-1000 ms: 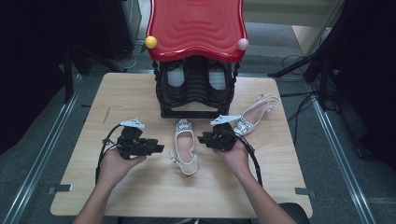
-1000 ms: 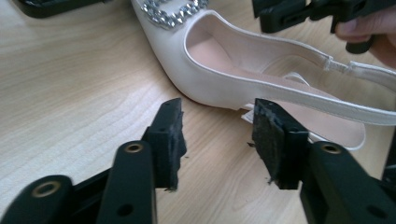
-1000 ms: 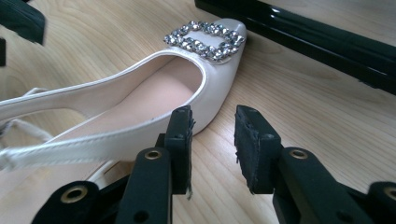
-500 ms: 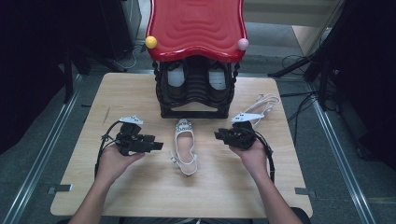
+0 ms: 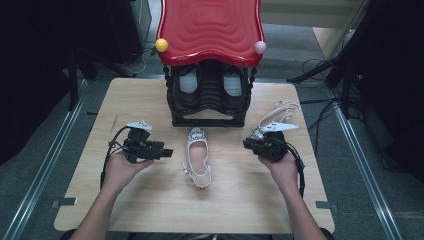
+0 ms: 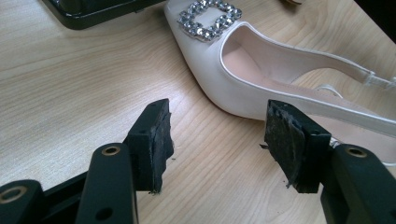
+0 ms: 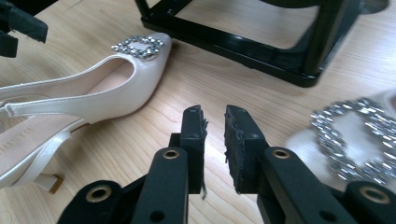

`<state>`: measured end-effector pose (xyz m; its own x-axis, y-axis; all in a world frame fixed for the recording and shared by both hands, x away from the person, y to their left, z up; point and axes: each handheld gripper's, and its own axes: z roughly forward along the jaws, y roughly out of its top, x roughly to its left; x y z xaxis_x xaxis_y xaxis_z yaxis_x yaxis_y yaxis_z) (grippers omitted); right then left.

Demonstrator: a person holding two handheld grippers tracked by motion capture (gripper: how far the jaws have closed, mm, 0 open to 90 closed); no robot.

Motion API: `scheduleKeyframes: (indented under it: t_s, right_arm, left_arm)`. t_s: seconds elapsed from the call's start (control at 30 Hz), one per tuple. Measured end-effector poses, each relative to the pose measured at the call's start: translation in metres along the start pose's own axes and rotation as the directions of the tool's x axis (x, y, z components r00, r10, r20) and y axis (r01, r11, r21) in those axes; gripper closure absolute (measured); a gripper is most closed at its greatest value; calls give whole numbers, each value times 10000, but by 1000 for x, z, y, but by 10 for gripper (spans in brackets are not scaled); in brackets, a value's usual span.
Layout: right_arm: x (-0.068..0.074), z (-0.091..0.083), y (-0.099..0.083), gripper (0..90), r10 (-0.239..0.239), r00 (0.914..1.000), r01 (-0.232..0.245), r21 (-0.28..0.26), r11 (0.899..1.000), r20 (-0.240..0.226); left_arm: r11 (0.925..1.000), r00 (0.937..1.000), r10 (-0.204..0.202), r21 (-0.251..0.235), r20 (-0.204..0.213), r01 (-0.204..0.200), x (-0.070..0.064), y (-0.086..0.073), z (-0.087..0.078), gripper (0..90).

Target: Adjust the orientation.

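— On the table [image 5: 150,210], between the two hands, what lies there?

— One white shoe [image 5: 197,156], flat on the wood, its sparkly buckle [image 5: 197,134] at the toe end pointing toward the black rack [image 5: 207,97] at the far side. Its heel strap is toward the person.

— And the left gripper [image 5: 167,152]?

— Held low just to the left of the shoe, jaws pointing at it. From the left gripper view the jaws stand wide apart with bare wood between them — nothing is held. That view shows the shoe [image 6: 280,88] just beyond the jaw on its right, near but not touching, as far as I can tell.

— The right gripper [image 5: 247,144]?

— On the other side of the shoe, well apart from it, jaws pointing left. In the right gripper view the pads [image 7: 194,135] are drawn close with a narrow gap left between them, and nothing is pinched there. The shoe [image 7: 93,88] lies off to that view's left.

— Is there a second shoe?

— Yes — another white shoe [image 5: 277,117] lies right behind the right gripper, near the table's right edge. Its buckle [image 7: 355,140] shows blurred at the right of the right gripper view.

— What sits on the rack?

— A red wavy top [image 5: 210,27] with a yellow ball [image 5: 161,45] at one corner and a pink ball [image 5: 260,47] at the other.
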<state>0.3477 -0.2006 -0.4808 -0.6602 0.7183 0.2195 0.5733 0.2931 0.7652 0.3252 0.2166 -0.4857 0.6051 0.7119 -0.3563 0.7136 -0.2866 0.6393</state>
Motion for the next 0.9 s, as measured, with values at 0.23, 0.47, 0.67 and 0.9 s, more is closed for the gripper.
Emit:
scheduleKeyframes:
  t_s: [0.23,0.47,0.67,0.9]
  right_arm:
    - [-16,-14,-8,883,350,9988,-350,-21,9994,356]
    - [-33,-23,-14,900,741,9947,-733,-135,9972,706]
    - [-46,-26,-17,900,972,9902,-963,-141,9953,1003]
    - [-64,-25,-19,900,1184,9824,-1179,-120,9930,1442]
  left_arm:
    - [9999,10000,27,-153,35,-27,3,2,4,414]
    - [9997,10000,-48,-255,17,48,7,3,5,414]
    - [9997,10000,-17,-230,-18,16,7,3,4,414]
    - [9998,10000,-11,-189,-43,11,6,2,5,412]
